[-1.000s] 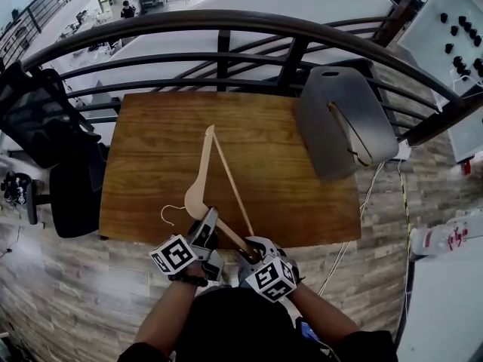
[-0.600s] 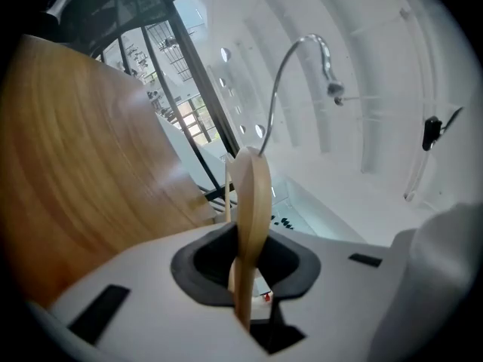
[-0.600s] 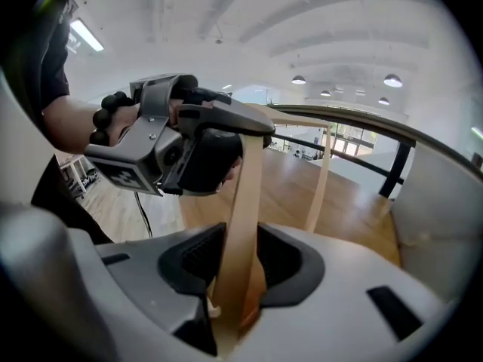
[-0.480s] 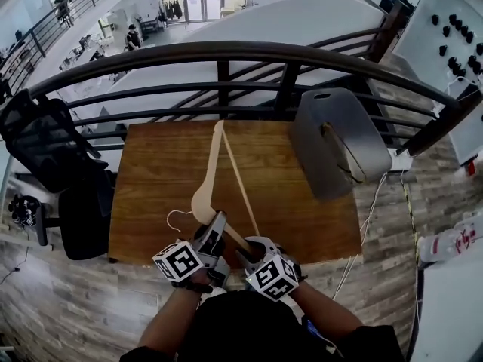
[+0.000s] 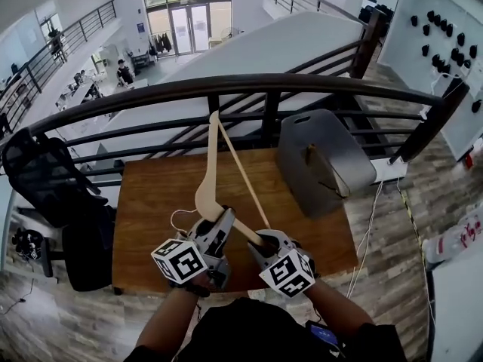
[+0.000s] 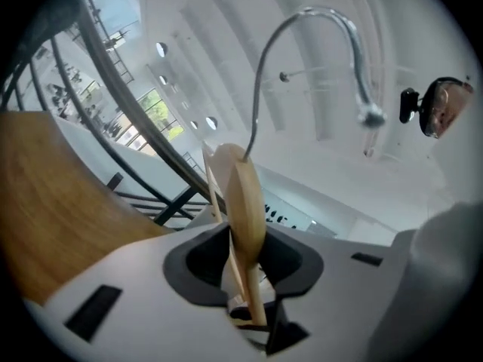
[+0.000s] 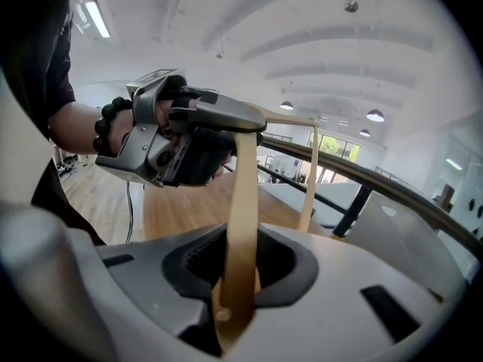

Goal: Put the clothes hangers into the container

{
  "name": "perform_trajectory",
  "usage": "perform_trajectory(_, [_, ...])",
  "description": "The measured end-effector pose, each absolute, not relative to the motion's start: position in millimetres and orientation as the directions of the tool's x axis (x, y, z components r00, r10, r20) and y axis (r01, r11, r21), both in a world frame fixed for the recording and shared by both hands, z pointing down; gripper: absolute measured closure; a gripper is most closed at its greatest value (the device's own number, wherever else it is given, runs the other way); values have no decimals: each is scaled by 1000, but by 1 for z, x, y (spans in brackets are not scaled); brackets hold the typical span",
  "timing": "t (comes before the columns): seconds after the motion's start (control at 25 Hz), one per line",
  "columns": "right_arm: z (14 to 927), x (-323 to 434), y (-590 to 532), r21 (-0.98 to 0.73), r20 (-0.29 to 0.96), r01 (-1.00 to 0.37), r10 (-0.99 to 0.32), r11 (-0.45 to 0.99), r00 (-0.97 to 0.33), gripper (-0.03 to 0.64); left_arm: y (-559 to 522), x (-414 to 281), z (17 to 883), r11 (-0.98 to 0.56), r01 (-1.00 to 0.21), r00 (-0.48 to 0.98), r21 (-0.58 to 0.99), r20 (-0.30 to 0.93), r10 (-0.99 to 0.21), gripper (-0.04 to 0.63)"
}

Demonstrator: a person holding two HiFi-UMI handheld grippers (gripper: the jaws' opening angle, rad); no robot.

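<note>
Now left gripper [image 5: 224,220] jaws easing open round the hanger [image 5: 207,179] neck, hook half hidden behind; right gripper [image 5: 261,240] closing on its arm.

I'm up on a mezzanine. Wooden table [image 5: 151,202] in front of me, its far edge against a dark metal railing [image 5: 226,85]. Black office chair [image 5: 45,179] left of the table. Floor [image 5: 68,323] is grey-brown wood plank. Past the railing there's a lower hall, with daylight through glass doors [image 5: 185,25] at its far end. White wall [image 5: 407,59] on the right carries black knobs [image 5: 431,16]. White ceiling [image 7: 302,21], strip light [image 7: 96,17].
</note>
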State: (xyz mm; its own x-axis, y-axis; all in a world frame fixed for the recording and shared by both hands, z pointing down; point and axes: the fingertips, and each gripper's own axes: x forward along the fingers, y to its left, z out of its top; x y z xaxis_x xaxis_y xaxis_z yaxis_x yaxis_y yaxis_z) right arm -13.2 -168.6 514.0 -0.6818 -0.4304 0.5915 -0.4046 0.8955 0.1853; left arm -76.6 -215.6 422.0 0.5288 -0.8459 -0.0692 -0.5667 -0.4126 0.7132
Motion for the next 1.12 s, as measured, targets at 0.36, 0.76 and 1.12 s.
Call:
perform_trajectory(0.36, [468, 76, -246, 257, 568, -558, -590, 789, -573, 541, -240, -33, 383, -525, -702, 574, 480, -55, -817, 460])
perform_trajectory(0.76, [462, 218, -318, 376, 649, -643, -685, 668, -332, 541, -278, 9, 403, -529, -684, 606, 503, -13, -796, 460])
perform_trajectory(1.12, [483, 297, -354, 431, 748, -607, -640, 667, -172, 540, -294, 45, 424, -484, -669, 595, 565, 17, -803, 460])
